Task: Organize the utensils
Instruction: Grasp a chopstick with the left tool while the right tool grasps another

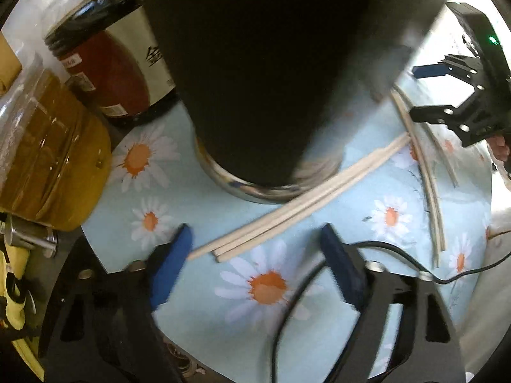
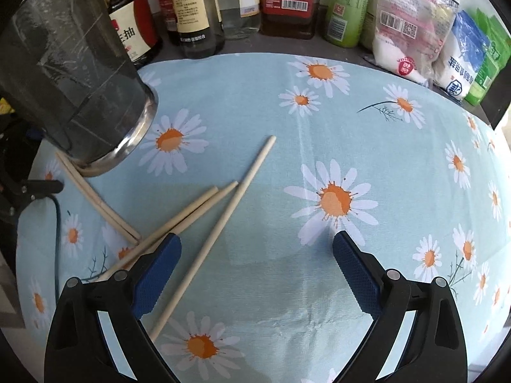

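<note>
Wooden chopsticks (image 2: 204, 242) look light, stiff; we grip them mid-length, both tongs (image 1: 255, 255) (image 2: 255, 265) apart, empty.

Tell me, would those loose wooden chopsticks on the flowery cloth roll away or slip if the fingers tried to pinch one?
Probably a little. The chopsticks look round and slim, so a nudge could roll them, though the soft tablecloth should damp that. They look stiff and light, lying flat, so the open right gripper may find them hard to get under.
</note>
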Action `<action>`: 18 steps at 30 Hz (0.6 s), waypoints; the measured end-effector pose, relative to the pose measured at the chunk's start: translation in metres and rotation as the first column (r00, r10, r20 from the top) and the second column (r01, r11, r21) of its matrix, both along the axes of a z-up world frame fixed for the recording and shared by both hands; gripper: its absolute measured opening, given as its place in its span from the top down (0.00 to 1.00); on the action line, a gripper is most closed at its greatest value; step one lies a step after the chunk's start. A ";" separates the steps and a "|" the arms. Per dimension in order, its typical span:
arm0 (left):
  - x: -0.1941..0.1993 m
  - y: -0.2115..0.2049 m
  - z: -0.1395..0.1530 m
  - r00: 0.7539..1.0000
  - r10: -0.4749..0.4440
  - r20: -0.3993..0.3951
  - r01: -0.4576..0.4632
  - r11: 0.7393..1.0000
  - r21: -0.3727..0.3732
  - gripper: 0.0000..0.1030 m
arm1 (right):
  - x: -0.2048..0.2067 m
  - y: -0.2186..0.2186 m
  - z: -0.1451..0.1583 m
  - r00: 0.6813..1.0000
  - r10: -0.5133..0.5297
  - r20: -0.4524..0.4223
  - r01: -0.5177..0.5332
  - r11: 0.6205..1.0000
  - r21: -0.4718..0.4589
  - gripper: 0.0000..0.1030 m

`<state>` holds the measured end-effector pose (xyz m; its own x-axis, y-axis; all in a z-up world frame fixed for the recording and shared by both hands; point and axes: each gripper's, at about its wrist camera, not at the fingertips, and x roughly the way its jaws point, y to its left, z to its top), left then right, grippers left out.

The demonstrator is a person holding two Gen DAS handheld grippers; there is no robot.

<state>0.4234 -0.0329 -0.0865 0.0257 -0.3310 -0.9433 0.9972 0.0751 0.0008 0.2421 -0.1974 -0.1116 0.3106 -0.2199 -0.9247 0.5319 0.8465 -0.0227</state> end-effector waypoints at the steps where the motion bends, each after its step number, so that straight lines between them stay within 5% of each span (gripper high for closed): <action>1: -0.007 0.002 0.002 1.000 0.000 0.000 0.000 1.000 -0.001 0.43 | 0.000 0.002 0.001 1.000 0.006 0.001 -0.006 1.000 0.001 0.22; 4: -0.022 0.004 0.007 1.000 0.012 -0.014 -0.011 1.000 0.021 0.66 | 0.003 0.006 0.006 0.999 0.032 0.007 -0.032 0.999 -0.001 0.51; 9: -0.052 0.008 0.011 0.997 0.022 -0.069 -0.017 0.997 0.079 0.79 | 0.000 0.004 0.011 0.999 0.053 0.014 -0.053 0.999 -0.012 0.89; 18: -0.099 0.021 0.020 0.949 0.223 -0.221 -0.205 0.974 0.099 0.95 | -0.016 -0.013 0.011 0.990 0.141 0.011 -0.140 0.990 -0.012 0.96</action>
